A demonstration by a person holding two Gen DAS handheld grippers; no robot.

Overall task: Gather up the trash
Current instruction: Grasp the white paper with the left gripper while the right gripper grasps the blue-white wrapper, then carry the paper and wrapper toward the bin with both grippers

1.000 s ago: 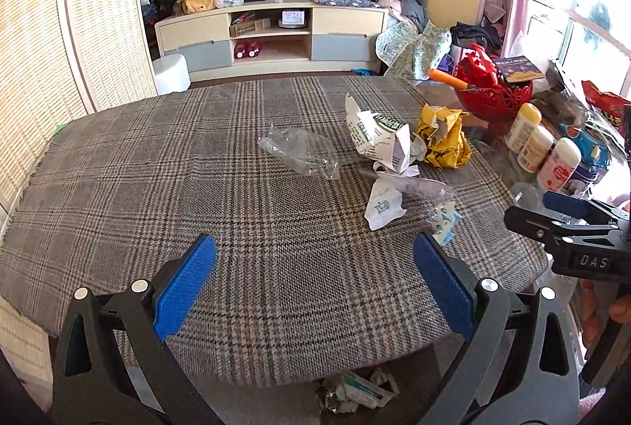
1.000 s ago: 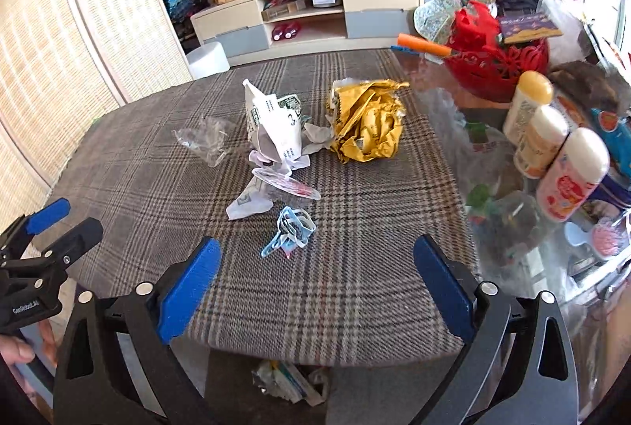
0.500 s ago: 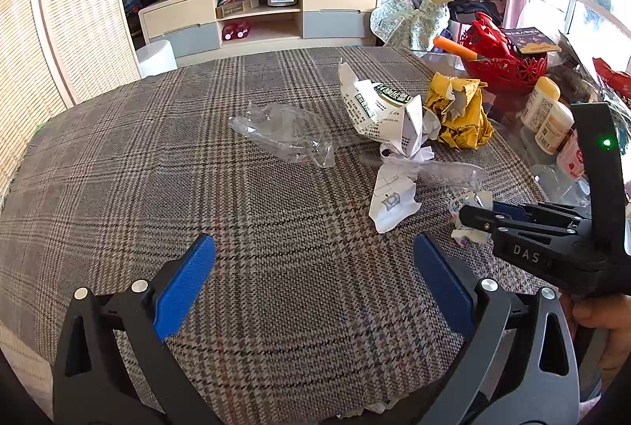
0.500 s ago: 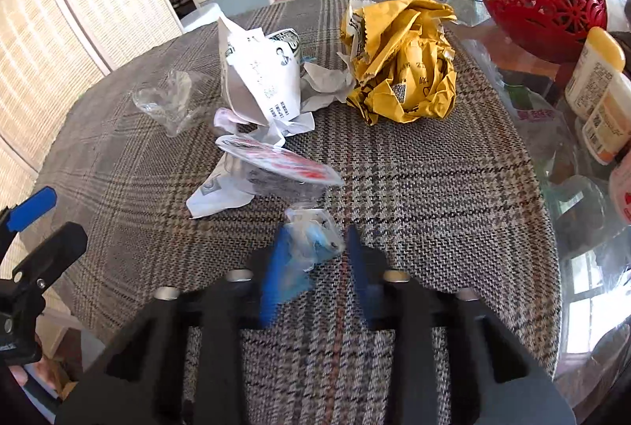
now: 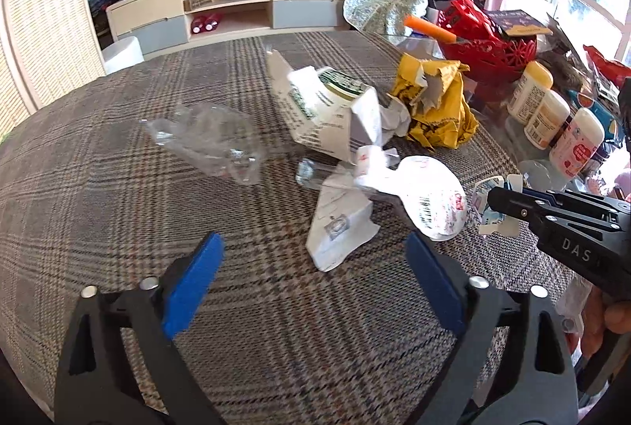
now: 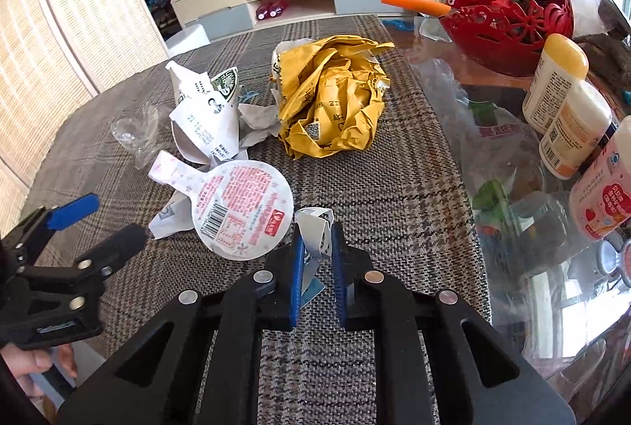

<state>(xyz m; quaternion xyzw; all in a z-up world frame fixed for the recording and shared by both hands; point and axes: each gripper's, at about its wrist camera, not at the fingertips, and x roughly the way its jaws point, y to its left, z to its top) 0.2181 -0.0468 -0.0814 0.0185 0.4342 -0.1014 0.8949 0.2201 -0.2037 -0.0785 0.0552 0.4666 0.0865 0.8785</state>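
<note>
My right gripper (image 6: 317, 237) is shut on a small crumpled blue-and-white wrapper (image 6: 311, 223) at the near edge of the trash pile. Just left of it lies a round printed foil lid (image 6: 240, 204). Behind are a crushed white carton (image 6: 205, 109) and a crumpled yellow wrapper (image 6: 335, 97). My left gripper (image 5: 313, 247) hovers low over the plaid cloth with its jaws wide and closing. A white paper scrap (image 5: 339, 231) lies between its fingertips, untouched. Clear plastic film (image 5: 213, 141) rests further left.
The plaid tablecloth (image 5: 98, 208) covers the table's left part, with bare glass to the right. There stand a red basket (image 6: 508, 26) and three lotion bottles (image 6: 560, 77). A TV cabinet (image 5: 236, 6) and a white stool (image 5: 122, 50) are beyond the table.
Both grippers came forward and down toward the trash pile. The right jaws went from wide open to shut on the small wrapper. The left jaws have narrowed a little.
</note>
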